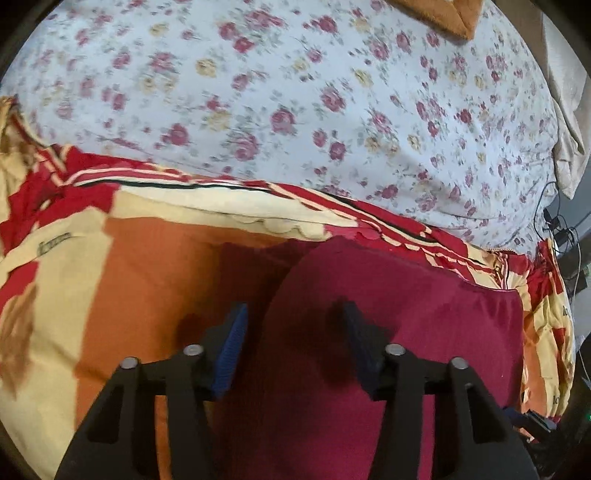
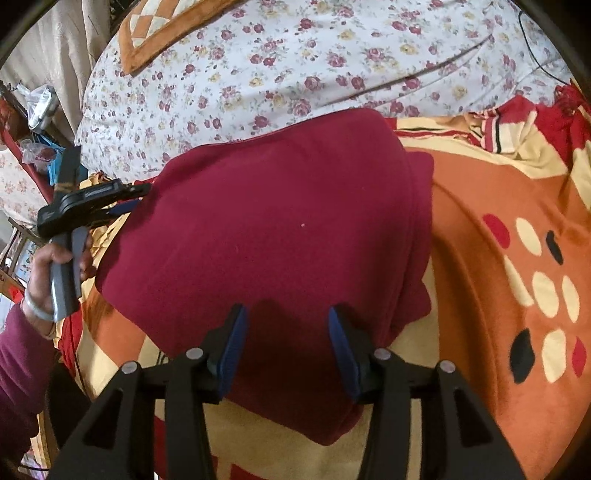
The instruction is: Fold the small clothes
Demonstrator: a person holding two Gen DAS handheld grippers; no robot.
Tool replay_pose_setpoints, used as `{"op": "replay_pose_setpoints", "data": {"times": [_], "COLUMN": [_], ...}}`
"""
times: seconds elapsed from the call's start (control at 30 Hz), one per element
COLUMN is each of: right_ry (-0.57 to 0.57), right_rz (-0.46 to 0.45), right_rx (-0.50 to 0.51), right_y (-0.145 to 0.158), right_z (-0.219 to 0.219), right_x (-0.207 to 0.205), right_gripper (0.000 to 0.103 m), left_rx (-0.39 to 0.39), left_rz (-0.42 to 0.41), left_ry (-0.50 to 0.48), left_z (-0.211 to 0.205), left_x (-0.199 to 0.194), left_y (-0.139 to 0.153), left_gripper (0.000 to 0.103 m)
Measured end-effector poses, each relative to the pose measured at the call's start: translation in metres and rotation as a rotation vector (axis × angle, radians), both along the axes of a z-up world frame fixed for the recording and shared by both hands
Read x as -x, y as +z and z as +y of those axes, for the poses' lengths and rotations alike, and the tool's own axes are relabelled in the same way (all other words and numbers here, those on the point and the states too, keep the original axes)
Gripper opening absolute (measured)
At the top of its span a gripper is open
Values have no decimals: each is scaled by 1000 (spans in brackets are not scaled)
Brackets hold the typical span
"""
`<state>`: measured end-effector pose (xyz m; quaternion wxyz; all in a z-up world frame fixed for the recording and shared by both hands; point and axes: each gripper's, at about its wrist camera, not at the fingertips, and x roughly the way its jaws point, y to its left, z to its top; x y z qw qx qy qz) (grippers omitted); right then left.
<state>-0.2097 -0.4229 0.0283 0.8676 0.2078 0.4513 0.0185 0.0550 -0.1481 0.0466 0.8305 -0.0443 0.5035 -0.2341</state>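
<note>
A dark red garment lies folded into a thick block on an orange, cream and red blanket. My right gripper is open, its blue-padded fingers spread over the garment's near edge with cloth between them. My left gripper is open above the same garment. In the right wrist view the left gripper sits at the garment's left edge, held by a hand; its tips touch the cloth there.
The blanket lies on a white floral bedsheet. An orange patterned cushion is at the far side. Cables and clutter sit off the bed's edges.
</note>
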Motion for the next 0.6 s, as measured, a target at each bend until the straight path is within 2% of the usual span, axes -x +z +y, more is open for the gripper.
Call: {"op": "replay_pose_setpoints", "data": {"times": [0.03, 0.1, 0.17, 0.23, 0.37, 0.43, 0.5, 0.6], "right_ry": [2, 4, 7, 7, 7, 4, 2, 5], "right_rz": [0, -1, -2, -3, -7, -9, -9, -8], "right_rx": [0, -1, -4, -7, -19, -31, -29, -19], "right_y": [0, 0, 0, 0, -1, -3, -4, -3], "right_z": [1, 2, 2, 1, 0, -1, 0, 2], "right_x": [0, -1, -2, -2, -2, -3, -4, -3], "right_gripper": [51, 53, 55, 56, 56, 58, 59, 59], "left_rx": [-5, -42, -88, -82, 3, -40, -103, -82], "left_rz": [-3, -21, -30, -46, -79, -62, -79, -50], "left_ry": [-12, -42, -60, -44, 34, 27, 19, 56], "left_z": [-4, -14, -19, -14, 14, 10, 2, 5], "left_x": [-1, -2, -2, -3, -6, -8, -5, -9], "left_y": [-1, -3, -6, -5, 6, -2, -10, -17], "left_gripper": [28, 9, 0, 0, 0, 0, 0, 0]}}
